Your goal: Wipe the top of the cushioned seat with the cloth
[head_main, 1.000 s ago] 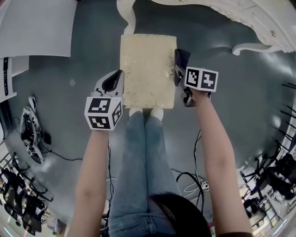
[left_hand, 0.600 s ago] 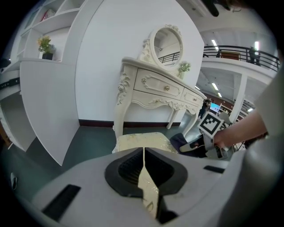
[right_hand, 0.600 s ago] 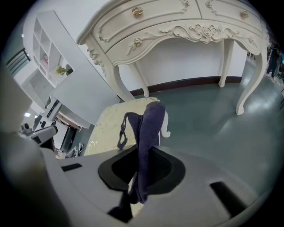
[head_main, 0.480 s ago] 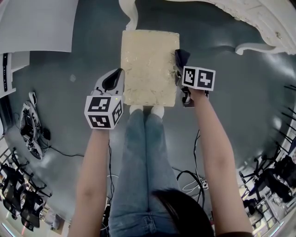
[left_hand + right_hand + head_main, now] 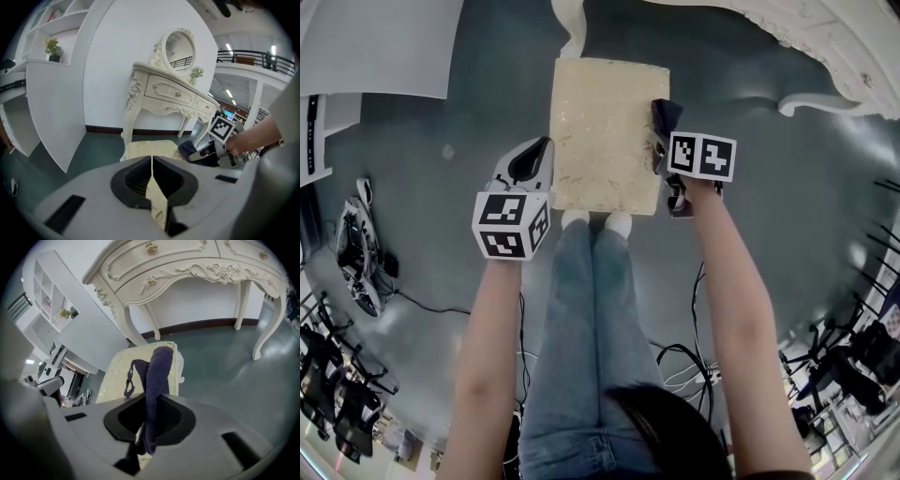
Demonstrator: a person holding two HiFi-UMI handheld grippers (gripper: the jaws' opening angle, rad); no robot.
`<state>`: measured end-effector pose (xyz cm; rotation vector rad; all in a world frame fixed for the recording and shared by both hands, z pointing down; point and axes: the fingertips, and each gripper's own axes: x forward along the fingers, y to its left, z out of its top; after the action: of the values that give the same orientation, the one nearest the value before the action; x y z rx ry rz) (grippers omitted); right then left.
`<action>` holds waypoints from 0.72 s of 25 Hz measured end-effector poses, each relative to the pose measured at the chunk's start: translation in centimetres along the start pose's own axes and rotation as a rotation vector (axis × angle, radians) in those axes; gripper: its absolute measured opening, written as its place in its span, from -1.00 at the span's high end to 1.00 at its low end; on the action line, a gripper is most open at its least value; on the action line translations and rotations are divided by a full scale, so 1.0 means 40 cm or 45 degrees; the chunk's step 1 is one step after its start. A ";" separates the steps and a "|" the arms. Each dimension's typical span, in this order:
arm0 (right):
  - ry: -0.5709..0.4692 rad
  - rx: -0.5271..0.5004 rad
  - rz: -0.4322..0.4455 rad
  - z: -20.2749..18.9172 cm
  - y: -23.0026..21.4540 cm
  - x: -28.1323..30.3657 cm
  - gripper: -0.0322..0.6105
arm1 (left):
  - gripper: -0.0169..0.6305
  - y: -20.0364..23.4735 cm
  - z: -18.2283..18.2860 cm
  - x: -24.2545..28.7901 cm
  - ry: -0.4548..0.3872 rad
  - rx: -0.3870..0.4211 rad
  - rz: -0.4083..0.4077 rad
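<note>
The cushioned seat (image 5: 607, 131) has a cream, patterned top and stands on the grey floor in front of me in the head view. My right gripper (image 5: 662, 141) sits at the seat's right edge, shut on a dark purple cloth (image 5: 665, 114). In the right gripper view the cloth (image 5: 157, 373) rises from between the jaws of the right gripper (image 5: 150, 423) and droops over the seat (image 5: 119, 378). My left gripper (image 5: 534, 157) hovers just off the seat's left edge, shut and holding nothing. The left gripper view shows this gripper (image 5: 152, 168) facing the seat (image 5: 150, 149) and the cloth (image 5: 188, 149).
A white ornate dressing table (image 5: 825, 37) stands beyond the seat, one leg (image 5: 567, 28) close to its far edge. A white panel (image 5: 375, 47) lies far left. Cables (image 5: 684, 366) and gear (image 5: 356, 253) lie on the floor. My shoes (image 5: 595, 223) touch the seat's near edge.
The right gripper with the cloth has edged slightly along the seat's right edge. The left gripper has stayed put.
</note>
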<state>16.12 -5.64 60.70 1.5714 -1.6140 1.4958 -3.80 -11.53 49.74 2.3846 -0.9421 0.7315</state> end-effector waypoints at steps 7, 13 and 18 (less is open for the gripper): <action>0.018 -0.011 0.073 -0.001 0.073 0.022 0.80 | 0.91 0.018 0.006 -0.013 -0.017 -0.009 0.011; 0.042 -0.043 0.115 -0.006 0.151 0.058 0.80 | 0.91 0.044 -0.007 -0.033 -0.019 -0.023 0.030; 0.056 -0.071 0.132 -0.002 0.194 0.080 0.80 | 0.91 0.075 -0.021 -0.051 -0.021 -0.044 0.051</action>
<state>8.29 -8.68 60.52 1.4348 -1.7204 1.5131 -7.48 -12.03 49.77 2.3516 -1.0035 0.7059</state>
